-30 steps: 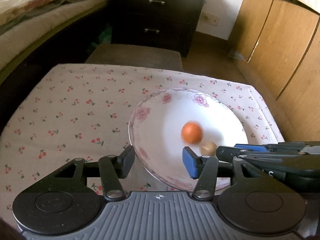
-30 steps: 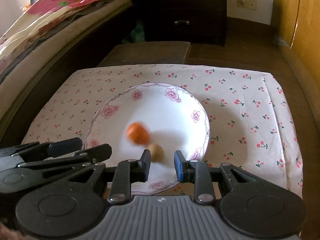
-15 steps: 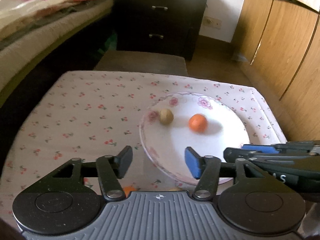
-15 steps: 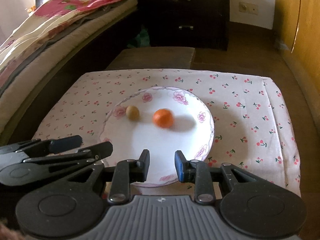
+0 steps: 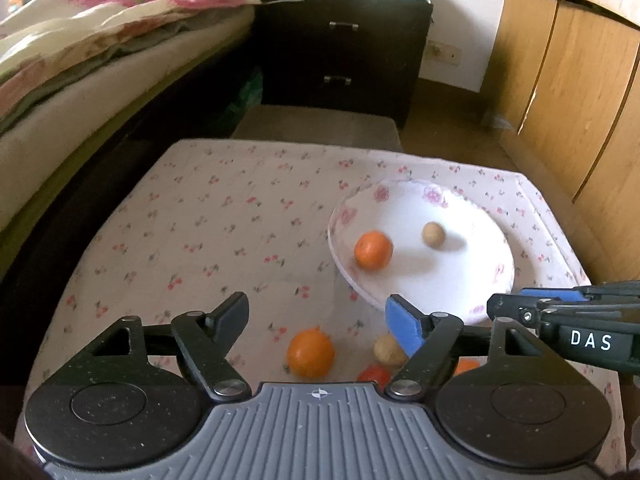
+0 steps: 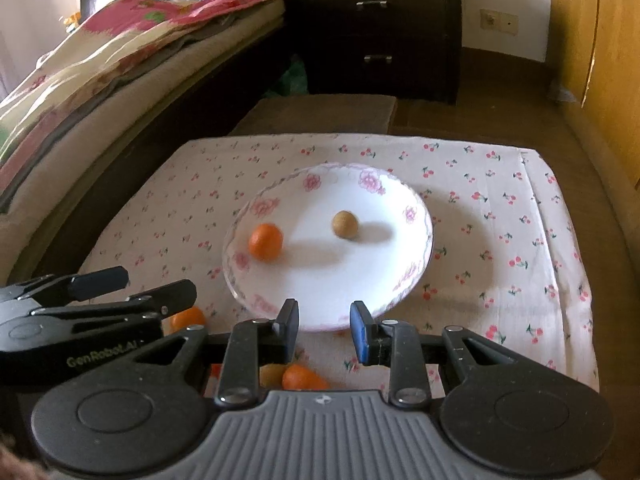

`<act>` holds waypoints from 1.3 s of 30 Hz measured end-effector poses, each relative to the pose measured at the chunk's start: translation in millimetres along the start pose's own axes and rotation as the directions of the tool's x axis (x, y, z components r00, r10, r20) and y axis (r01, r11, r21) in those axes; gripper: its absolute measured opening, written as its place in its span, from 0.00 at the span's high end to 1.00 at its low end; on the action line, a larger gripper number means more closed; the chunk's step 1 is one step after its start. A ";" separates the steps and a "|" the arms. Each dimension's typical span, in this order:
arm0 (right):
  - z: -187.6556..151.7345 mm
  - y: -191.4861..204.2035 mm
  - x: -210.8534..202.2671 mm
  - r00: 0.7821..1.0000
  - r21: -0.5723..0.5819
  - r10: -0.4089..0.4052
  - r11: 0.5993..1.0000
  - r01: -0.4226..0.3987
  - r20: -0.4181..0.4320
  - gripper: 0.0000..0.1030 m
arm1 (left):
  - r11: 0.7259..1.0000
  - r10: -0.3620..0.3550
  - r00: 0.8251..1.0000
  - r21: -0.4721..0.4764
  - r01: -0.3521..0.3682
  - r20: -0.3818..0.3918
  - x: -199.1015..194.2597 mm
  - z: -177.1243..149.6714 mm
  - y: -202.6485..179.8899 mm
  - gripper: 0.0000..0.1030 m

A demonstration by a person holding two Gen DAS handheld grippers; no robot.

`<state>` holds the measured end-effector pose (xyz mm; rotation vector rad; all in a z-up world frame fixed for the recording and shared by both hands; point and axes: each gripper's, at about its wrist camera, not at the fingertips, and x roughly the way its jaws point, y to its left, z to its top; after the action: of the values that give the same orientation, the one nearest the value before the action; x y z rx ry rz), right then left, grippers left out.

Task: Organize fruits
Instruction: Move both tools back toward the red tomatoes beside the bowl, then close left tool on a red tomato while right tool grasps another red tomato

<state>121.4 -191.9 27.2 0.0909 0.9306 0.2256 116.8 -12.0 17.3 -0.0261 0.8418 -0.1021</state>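
Already an orange (image 6: 265, 241) and a brown fruit (image 6: 345, 224) lie apart on the plate (image 6: 416, 216).

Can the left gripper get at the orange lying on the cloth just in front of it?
Probably yes. The orange sits on the tablecloth below the left gripper, whose opening jaws hold nothing; only the small brown fruit lies beside it.

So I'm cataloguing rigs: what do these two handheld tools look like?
Both are black linkage tools on ribbed grey bodies with two round black discs. The left tool and the right tool each have one black and one blue fingertip pad. White lettering marks their sides.
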 end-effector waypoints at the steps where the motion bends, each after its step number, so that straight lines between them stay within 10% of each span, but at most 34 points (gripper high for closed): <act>1: -2.2 1.0 -0.7 1.000 -0.002 0.000 1.000 0.000 -0.003 0.71 | 1.000 0.000 1.000 -0.002 0.000 -0.002 -1.4 -2.8 1.6 0.20; 24: -26.9 19.4 -7.2 0.998 -0.031 0.033 0.999 -0.035 -0.055 0.66 | 1.000 -0.015 0.993 -0.028 0.012 -0.113 -0.6 -43.7 10.1 0.22; 39: -30.5 18.2 -3.8 0.996 -0.032 0.029 0.999 -0.032 -0.087 0.65 | 0.997 -0.005 0.987 -0.075 -0.007 -0.158 17.1 -49.3 10.8 0.46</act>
<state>91.9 -175.7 15.1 0.0649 1.0115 0.2751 92.2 -2.1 -28.9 -0.0893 1.0045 -0.0716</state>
